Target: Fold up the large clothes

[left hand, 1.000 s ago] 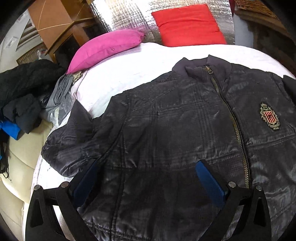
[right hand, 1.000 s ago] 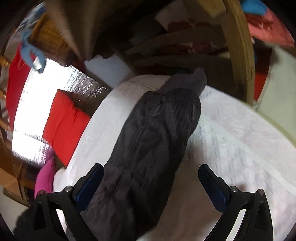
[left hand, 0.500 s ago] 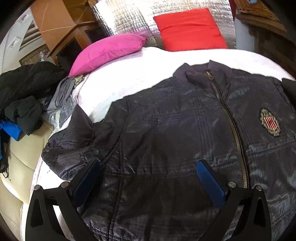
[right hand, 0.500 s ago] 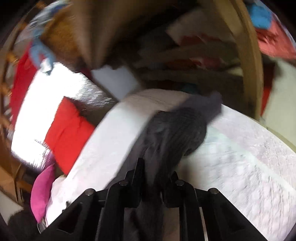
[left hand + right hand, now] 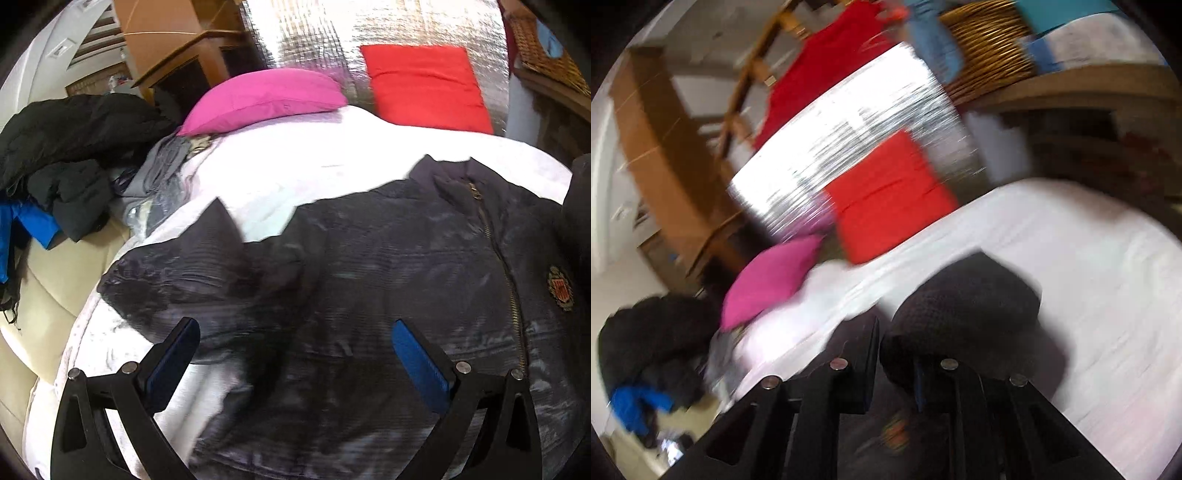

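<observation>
Dark jacket (image 5: pixel 369 295) lies zip-up on white bed cover (image 5: pixel 295 166), filling centre & right of left wrist view. Left gripper (image 5: pixel 295 354) hangs over its lower part, jaws spread wide, nothing pinched. Right gripper (image 5: pixel 897 365) pressed together, pinching a dark sleeve (image 5: pixel 964 314) bunched at bottom centre, view blurred. Pink pillow (image 5: pixel 258 99) & red pillow (image 5: pixel 424 85) at top

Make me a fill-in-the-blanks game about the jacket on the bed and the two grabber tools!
1. The right gripper is shut on the jacket's ____.
2. The left gripper hovers over the jacket with its jaws ____.
3. The pillow lying beside the red cushion is ____.
4. The crest badge sits beside the jacket's ____.

Missing words: sleeve; open; pink; zipper
</observation>
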The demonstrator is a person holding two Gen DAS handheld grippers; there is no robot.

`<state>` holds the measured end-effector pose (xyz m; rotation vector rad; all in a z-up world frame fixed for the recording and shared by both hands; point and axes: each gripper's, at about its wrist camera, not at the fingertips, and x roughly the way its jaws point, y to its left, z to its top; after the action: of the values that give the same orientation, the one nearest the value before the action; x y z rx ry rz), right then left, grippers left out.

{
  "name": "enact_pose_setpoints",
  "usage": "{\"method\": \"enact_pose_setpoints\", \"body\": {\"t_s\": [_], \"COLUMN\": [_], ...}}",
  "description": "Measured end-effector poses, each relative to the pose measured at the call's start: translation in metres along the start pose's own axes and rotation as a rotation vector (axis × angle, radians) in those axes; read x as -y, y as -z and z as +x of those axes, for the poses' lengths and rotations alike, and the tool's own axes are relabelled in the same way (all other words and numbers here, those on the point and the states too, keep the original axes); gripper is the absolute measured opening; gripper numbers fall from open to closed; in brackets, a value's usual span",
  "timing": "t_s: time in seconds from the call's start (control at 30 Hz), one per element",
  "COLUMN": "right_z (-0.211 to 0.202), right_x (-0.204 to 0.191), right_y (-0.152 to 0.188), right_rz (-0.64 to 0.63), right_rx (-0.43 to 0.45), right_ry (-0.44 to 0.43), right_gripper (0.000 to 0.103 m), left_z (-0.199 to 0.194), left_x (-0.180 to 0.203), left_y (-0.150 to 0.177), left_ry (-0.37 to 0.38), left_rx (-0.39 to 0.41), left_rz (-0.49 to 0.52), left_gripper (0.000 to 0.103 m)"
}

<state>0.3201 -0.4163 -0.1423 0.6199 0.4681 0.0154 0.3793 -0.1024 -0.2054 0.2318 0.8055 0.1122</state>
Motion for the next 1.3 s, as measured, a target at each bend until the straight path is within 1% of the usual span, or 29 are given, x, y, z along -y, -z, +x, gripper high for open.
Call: {"method": "enact_pose_setpoints", "body": {"t_s": [0.03, 0.1, 0.17, 0.23, 0.3, 0.33, 0.37, 0.4, 0.43, 0.47, 0.53, 0.57, 0.6, 0.63, 0.7, 0.73, 0.77, 0.8, 0.83, 0.9, 0.93, 0.97, 1.03, 1.1, 1.17, 1.2, 1.23, 1.27, 1.3], "right_z": [0.000, 0.010, 0.016, 0.027, 0.045, 0.046, 0.053, 0.054, 0.056, 0.052, 0.035, 0.025, 0.014, 0.010, -0.006, -0.009, -0.010, -0.005, -0.005, 0.006, 0.009, 0.014, 0.022, 0.025, 0.019, 0.020, 0.017, 0.017, 0.014], "right_x": [0.000, -0.022, -0.036, -0.045, -0.042, -0.043, -0.040, -0.037, -0.036, -0.033, -0.024, -0.019, -0.013, -0.013, 0.011, 0.022, 0.039, 0.071, 0.071, 0.091, 0.095, 0.098, 0.096, 0.097, 0.110, 0.111, 0.116, 0.118, 0.120], "right_y": [0.000, 0.028, 0.058, 0.082, 0.108, 0.119, 0.131, 0.135, 0.139, 0.141, 0.137, 0.131, 0.123, 0.115, 0.099, 0.094, 0.090, 0.088, 0.088, 0.089, 0.089, 0.089, 0.088, 0.091, 0.090, 0.090, 0.089, 0.089, 0.089], "right_rz": [0.000, -0.006, -0.012, 0.010, 0.072, 0.091, 0.126, 0.142, 0.164, 0.175, 0.196, 0.206, 0.217, 0.227, 0.288, 0.315, 0.371, 0.497, 0.497, 0.587, 0.600, 0.602, 0.588, 0.575, 0.581, 0.577, 0.572, 0.566, 0.566], "right_rx": [0.000, -0.067, -0.117, -0.187, -0.311, -0.351, -0.418, -0.447, -0.485, -0.489, -0.449, -0.435, -0.403, -0.370, -0.264, -0.241, -0.205, -0.168, -0.168, -0.179, -0.178, -0.182, -0.194, -0.219, -0.229, -0.242, -0.250, -0.262, -0.267], "right_ry": [0.000, -0.053, -0.072, -0.101, -0.120, -0.126, -0.143, -0.150, -0.155, -0.161, -0.209, -0.244, -0.277, -0.288, -0.267, -0.256, -0.235, -0.194, -0.194, -0.151, -0.131, -0.094, -0.032, 0.035, 0.060, 0.077, 0.084, 0.089, 0.088], "right_gripper": [0.018, 0.018, 0.018, 0.019, 0.019, 0.023, 0.036, 0.049, 0.080, 0.084, 0.084, 0.084, 0.084, 0.084, 0.084, 0.084, 0.084, 0.084, 0.082, 0.074, 0.069, 0.067, 0.061, 0.059, 0.057, 0.057, 0.057, 0.057, 0.057], "left_z": [0.000, 0.000, 0.000, 0.000, 0.000, -0.001, -0.002, -0.003, -0.004, -0.005, -0.011, -0.016, -0.020, -0.025, -0.036, -0.042, -0.049, -0.053, -0.059, -0.067, -0.070, -0.071, -0.069, -0.062, -0.049, -0.044, -0.040, -0.037, -0.034], "left_x": [-0.006, -0.015, -0.025, -0.032, -0.037, -0.038, -0.038, -0.037, -0.035, -0.033, -0.025, -0.018, -0.013, -0.004, 0.015, 0.024, 0.035, 0.044, 0.058, 0.083, 0.096, 0.109, 0.133, 0.153, 0.167, 0.168, 0.166, 0.164, 0.160], "left_y": [0.000, 0.001, 0.003, 0.003, 0.005, 0.005, 0.005, 0.006, 0.006, 0.006, 0.005, 0.005, 0.004, 0.004, 0.004, 0.004, 0.005, 0.005, 0.004, 0.002, 0.000, -0.001, -0.001, 0.002, 0.005, 0.006, 0.007, 0.006, 0.005], "left_ry": [-0.006, -0.016, -0.020, -0.010, -0.001, 0.007, 0.018, 0.033, 0.051, 0.063, 0.102, 0.137, 0.159, 0.193, 0.250, 0.281, 0.316, 0.338, 0.365, 0.397, 0.402, 0.396, 0.354, 0.317, 0.276, 0.272, 0.285, 0.312, 0.341], "left_rx": [0.003, 0.009, 0.007, 0.002, -0.003, -0.002, 0.000, 0.003, 0.009, 0.015, 0.040, 0.058, 0.069, 0.089, 0.113, 0.126, 0.141, 0.149, 0.153, 0.152, 0.154, 0.161, 0.174, 0.161, 0.135, 0.125, 0.118, 0.106, 0.084], "left_rz": [-0.008, -0.018, -0.032, -0.050, -0.063, -0.067, -0.068, -0.067, -0.063, -0.058, -0.041, -0.030, -0.023, -0.010, 0.026, 0.041, 0.058, 0.071, 0.089, 0.123, 0.143, 0.170, 0.225, 0.263, 0.290, 0.287, 0.277, 0.264, 0.254], "left_gripper": [0.103, 0.103, 0.103, 0.103, 0.103, 0.103, 0.103, 0.103, 0.103, 0.103, 0.103, 0.103, 0.103, 0.103, 0.103, 0.103, 0.103, 0.103, 0.103, 0.103, 0.103, 0.103, 0.103, 0.103, 0.103, 0.093, 0.065, 0.049, 0.040]}}
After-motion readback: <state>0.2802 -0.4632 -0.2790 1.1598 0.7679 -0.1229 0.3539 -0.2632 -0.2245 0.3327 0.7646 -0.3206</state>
